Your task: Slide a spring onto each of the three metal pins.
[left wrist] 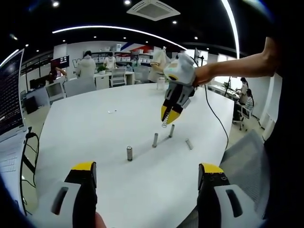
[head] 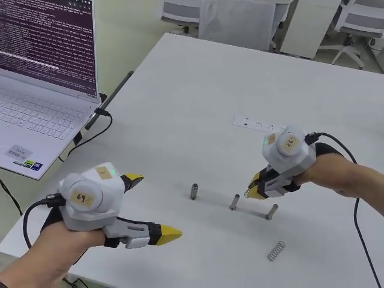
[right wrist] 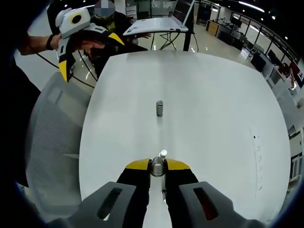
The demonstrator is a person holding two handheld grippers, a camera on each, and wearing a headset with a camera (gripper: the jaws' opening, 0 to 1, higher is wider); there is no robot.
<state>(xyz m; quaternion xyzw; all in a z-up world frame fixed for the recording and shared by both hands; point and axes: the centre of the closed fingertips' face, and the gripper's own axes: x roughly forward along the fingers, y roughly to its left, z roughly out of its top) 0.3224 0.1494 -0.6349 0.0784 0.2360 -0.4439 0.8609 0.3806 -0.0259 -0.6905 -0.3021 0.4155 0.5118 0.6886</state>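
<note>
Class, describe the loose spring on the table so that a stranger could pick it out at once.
On the white table, find the row of three pins; take the rightmost pin. Just nearer the person than it lies the loose spring. It alone lies flat on the table, on no pin and in no fingers.

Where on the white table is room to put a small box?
Free: the bare white tabletop between the open silver laptop and the flat white power strip. Crowded: near the three short metal pins, the loose coiled steel spring, the left tongs and the right tongs.
</note>
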